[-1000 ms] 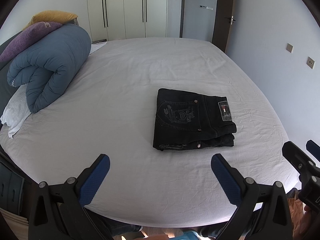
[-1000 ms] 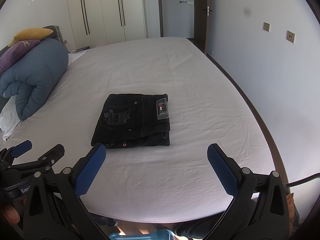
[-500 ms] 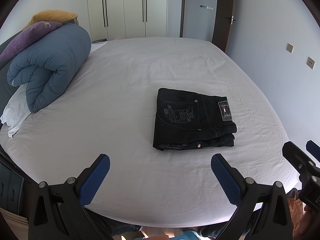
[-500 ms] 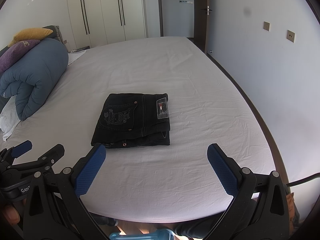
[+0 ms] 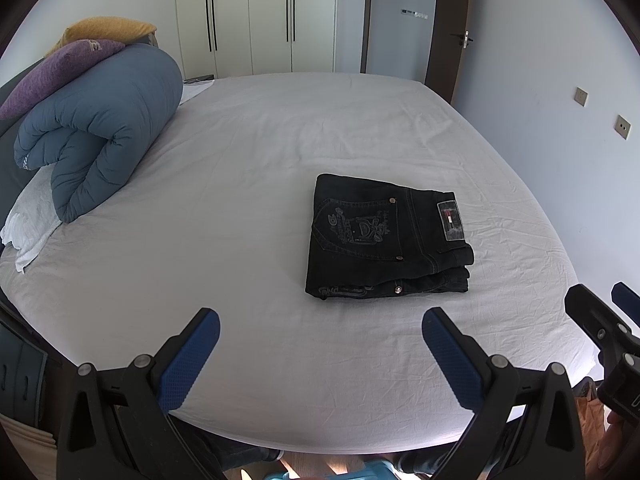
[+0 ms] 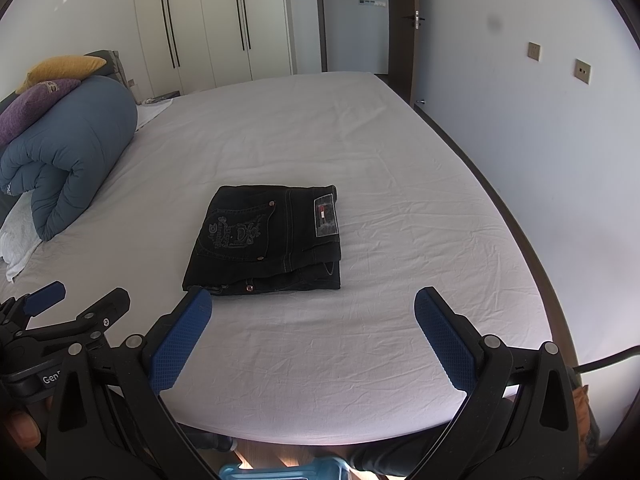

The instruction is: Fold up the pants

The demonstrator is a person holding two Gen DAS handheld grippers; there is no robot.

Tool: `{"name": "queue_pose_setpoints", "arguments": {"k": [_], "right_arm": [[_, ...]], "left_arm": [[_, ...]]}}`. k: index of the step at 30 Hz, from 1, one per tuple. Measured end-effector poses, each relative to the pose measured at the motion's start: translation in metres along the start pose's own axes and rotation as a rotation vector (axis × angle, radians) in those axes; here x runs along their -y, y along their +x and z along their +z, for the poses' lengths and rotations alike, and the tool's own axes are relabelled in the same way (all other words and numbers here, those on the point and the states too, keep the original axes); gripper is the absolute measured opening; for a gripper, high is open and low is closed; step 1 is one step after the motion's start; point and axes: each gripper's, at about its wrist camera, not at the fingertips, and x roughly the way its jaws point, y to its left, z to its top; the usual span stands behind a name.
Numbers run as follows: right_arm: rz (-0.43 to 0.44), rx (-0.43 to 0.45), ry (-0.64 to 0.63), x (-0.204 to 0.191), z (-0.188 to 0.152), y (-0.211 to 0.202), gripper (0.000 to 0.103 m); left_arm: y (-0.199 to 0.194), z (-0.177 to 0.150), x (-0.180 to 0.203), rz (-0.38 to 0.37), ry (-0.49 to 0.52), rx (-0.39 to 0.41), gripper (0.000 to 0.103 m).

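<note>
Across most of both views spreads the bed (image 5: 248,240), its white sheet lightly creased. At its far left lies a rolled blue duvet (image 5: 100,128) with a purple pillow (image 5: 60,68) and a yellow pillow (image 5: 104,28) on top. Right of centre, the black pants (image 5: 384,240) sit folded in a compact rectangle, back pocket and waistband label up. Near the bed's edge, the left gripper (image 5: 320,340) and the right gripper (image 6: 312,328) hover spread wide, holding nothing, well apart from the pants.

"Gen" printed on left gripper (image 6: 80,300); pants (image 6: 266,240) embroidery unreadable.
</note>
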Motion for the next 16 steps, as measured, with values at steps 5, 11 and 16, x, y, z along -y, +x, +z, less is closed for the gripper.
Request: {"name": "queue_pose_setpoints", "arguments": {"k": [5, 11, 16], "right_arm": [[0.004, -0.005, 0.000, -0.0004, -0.0014, 0.0006, 0.103], [0.007, -0.011, 0.000, 0.0022, -0.0004, 0.0006, 0.103], [0.010, -0.018, 0.007, 0.0057, 0.0005, 0.0028, 0.103]], "left_arm": [[0.0005, 0.0014, -0.0005, -0.001, 0.001, 0.001, 0.103], [0.0004, 0.0002, -0.0010, -0.002, -0.001, 0.004, 0.103], [-0.0001, -0.0013, -0.0002, -0.007, -0.004, 0.012, 0.103]]}}
